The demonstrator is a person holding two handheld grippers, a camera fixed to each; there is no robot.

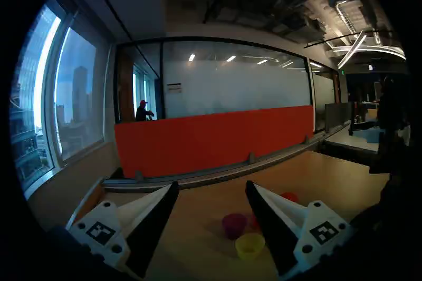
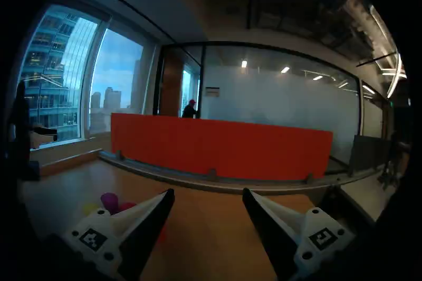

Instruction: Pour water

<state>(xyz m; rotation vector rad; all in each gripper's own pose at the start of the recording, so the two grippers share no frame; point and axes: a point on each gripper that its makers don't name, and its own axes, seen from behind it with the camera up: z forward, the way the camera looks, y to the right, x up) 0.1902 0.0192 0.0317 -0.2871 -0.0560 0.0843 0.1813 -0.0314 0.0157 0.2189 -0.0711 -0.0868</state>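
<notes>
Left tongs (image 1: 211,183): spread, empty.
Right tongs (image 2: 207,191): spread, empty.
Purple cup (image 1: 234,224): upright, open-mouthed, just beside yellow cup (image 1: 249,245).
Counter (image 1: 327,175): wooden, carries both cups.

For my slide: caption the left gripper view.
Open left tongs above a purple plastic cup and a yellow plastic cup on a wooden table.

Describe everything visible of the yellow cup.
The yellow cup is small, round and open-topped, plastic by its look. It stands upright on the wooden table, nearest the camera in the left gripper view, just in front of the purple cup. Neither finger of the open left gripper touches it. Its contents cannot be made out.
</notes>
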